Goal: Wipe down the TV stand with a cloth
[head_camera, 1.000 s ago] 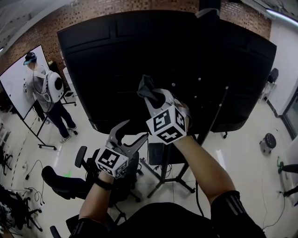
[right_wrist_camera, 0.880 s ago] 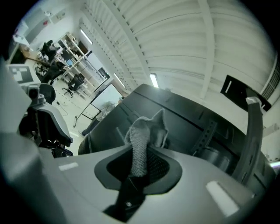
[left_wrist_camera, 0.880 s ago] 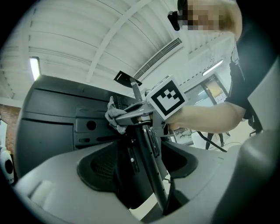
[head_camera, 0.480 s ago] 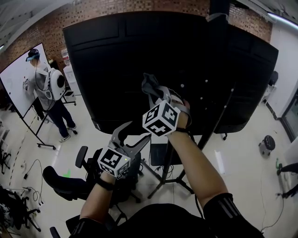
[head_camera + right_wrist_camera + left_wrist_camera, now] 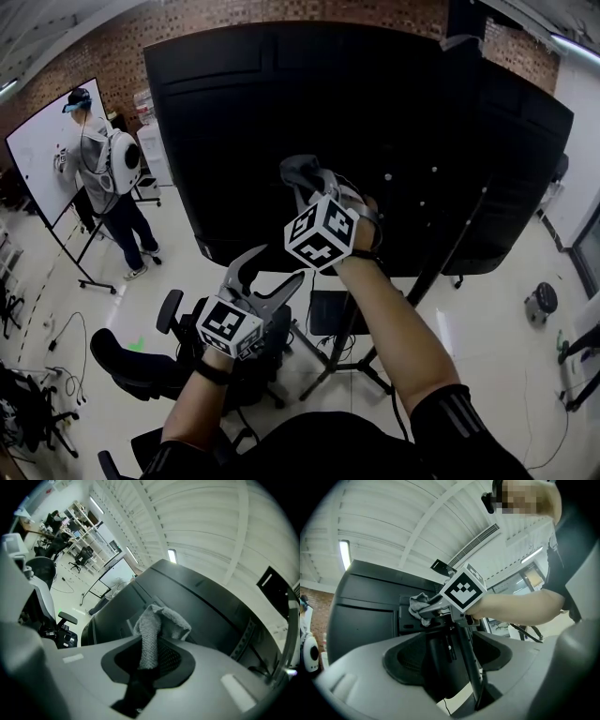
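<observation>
The TV [image 5: 375, 131] shows its large black back, carried on a black stand pole [image 5: 439, 258] with legs [image 5: 367, 373] on the floor. My right gripper [image 5: 298, 180] is raised against the lower middle of that back panel and is shut on a grey cloth [image 5: 300, 169]. In the right gripper view the cloth [image 5: 151, 632] hangs bunched between the jaws of the right gripper [image 5: 150, 665], with the TV's back [image 5: 206, 606] just beyond it. My left gripper [image 5: 266, 272] hangs lower and to the left, open and holding nothing. The left gripper view looks between the wide jaws of the left gripper [image 5: 450, 660] at a black pole [image 5: 465, 648] and the cloth [image 5: 420, 605].
A person [image 5: 105, 183] stands at a whiteboard [image 5: 39, 159] on the far left. A black office chair [image 5: 131, 361] sits below my left gripper. A dark box [image 5: 333, 314] rests at the stand's base. A round stool [image 5: 541, 298] stands at the right on the pale floor.
My right gripper with the cloth has slid a little left and up along the TV's back panel. The left gripper has hardly moved.
</observation>
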